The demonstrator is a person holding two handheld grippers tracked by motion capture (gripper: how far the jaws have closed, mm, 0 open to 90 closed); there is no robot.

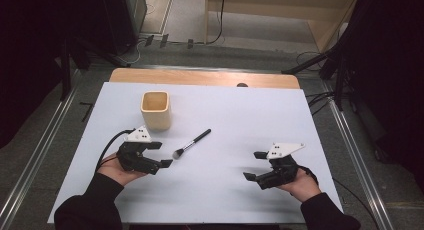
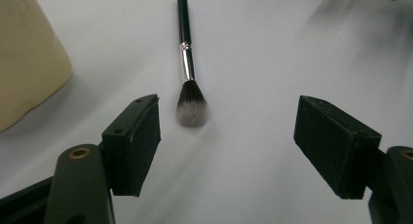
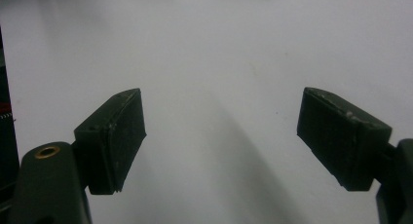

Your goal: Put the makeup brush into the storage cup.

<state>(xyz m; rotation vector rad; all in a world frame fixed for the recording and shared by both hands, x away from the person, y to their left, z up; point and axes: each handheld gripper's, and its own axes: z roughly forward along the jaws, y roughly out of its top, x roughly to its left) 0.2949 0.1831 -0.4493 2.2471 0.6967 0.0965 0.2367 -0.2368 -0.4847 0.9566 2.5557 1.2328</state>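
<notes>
Makeup brush flat on white tabletop, btwn the two grippers, bristle end twd left gripper, handle tip pointing away to the right of the cream cup. Left gripper jaws spread wide, nothing held, bristles just ahead of them in left gripper view. Right gripper well apart from brush, jaws also released, bare tabletop underneath. Prob. light, stiff handle, glossy so maybe slippery; soft bristles would splay if pinched. Best taken at handle or metal collar, across its width.

A white sheet covers the wooden table.
</notes>
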